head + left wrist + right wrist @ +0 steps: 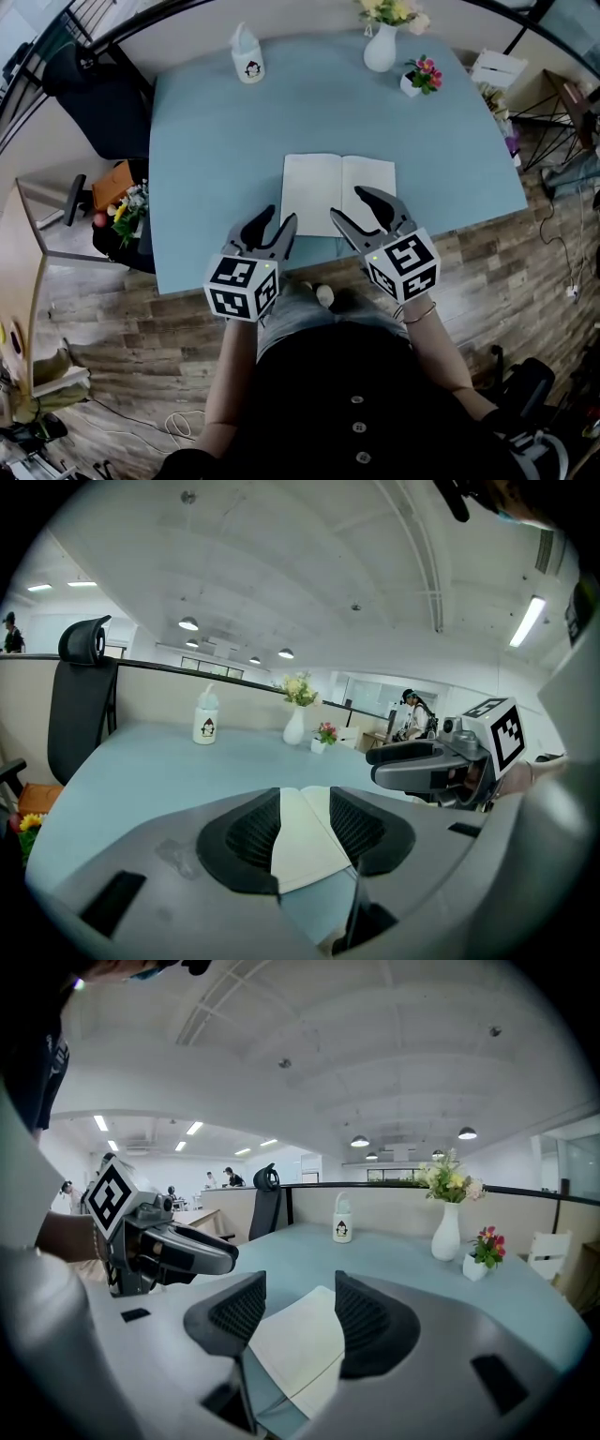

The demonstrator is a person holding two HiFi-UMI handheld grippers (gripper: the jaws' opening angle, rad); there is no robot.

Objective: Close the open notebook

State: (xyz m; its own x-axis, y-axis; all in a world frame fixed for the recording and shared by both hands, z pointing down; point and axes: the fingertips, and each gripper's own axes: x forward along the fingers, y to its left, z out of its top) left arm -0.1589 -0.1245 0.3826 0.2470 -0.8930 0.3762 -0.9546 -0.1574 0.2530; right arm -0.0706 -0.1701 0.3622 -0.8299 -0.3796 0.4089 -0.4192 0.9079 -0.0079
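The blue table (pixel 216 141) is stretching ahead of both grippers, with a black chair (pixel 94 94) standing beyond its far corner, off to the left gripper's side. The notebook (pixel 337 192) is lying open and flat on the table, directly in front of the two grippers, its white pages facing up. The left gripper (pixel 281 217) is hovering just beside the notebook's near left corner, its jaws standing apart and pinching nothing. The right gripper (pixel 349 204) is reaching over the near edge of the right page, its jaws likewise spread and empty. Well beyond the grippers, at the table's far edge, a white vase (pixel 380 47), a penguin bottle (pixel 248 58) and a small flowerpot (pixel 417 80) are standing.
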